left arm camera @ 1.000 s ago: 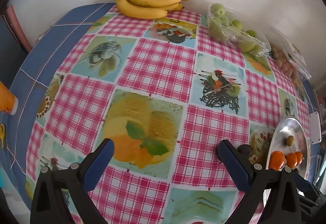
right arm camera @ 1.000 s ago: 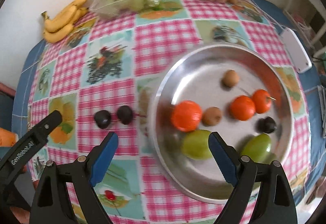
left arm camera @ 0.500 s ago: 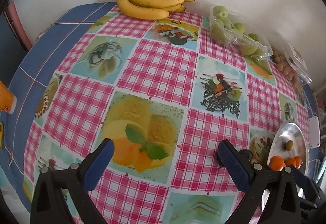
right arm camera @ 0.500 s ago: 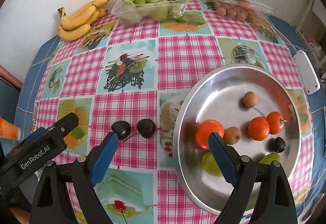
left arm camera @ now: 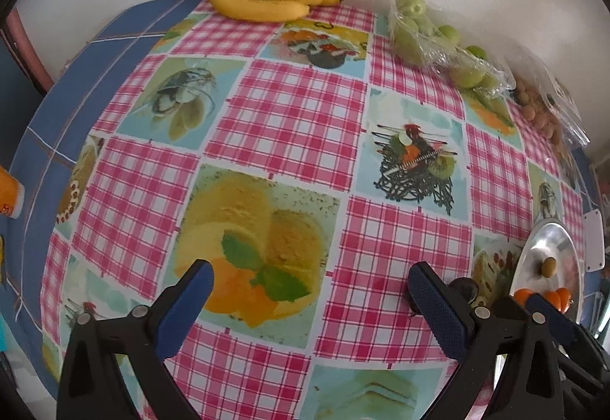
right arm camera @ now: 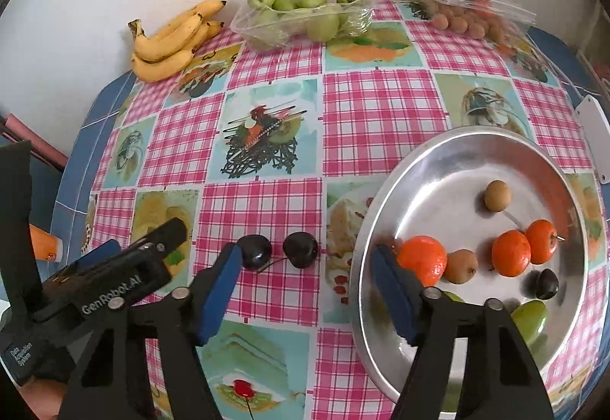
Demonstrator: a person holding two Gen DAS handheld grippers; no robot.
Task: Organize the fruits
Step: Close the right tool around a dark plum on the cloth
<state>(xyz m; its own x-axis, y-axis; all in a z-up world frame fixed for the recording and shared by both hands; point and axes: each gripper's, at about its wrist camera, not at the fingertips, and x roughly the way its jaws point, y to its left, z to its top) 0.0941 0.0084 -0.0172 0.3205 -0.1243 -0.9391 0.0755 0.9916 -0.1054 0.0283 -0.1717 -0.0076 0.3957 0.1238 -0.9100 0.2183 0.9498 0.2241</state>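
Observation:
A steel tray (right arm camera: 476, 149) holds three orange fruits (right arm camera: 421, 259), two brown fruits (right arm camera: 496, 195), a dark plum (right arm camera: 546, 284) and green fruits (right arm camera: 529, 317). Two dark cherries (right arm camera: 300, 249) lie on the checked tablecloth just left of the tray. My right gripper (right arm camera: 307, 286) is open and empty, low above the cloth just in front of the cherries. My left gripper (left arm camera: 310, 292) is open and empty over the table's left side; it shows in the right wrist view (right arm camera: 141, 248). The tray (left arm camera: 533, 252) sits at the left view's right edge.
A banana bunch (right arm camera: 171, 38), a clear pack of green fruits (right arm camera: 301, 17) and a clear box of small brown fruits (right arm camera: 469, 15) stand along the back wall. A white device (right arm camera: 594, 137) lies right of the tray. An orange object (right arm camera: 44, 242) sits at the left edge.
My right gripper has drawn back and shifted left, from over the tray to in front of the two cherries. My left gripper has moved slightly forward.

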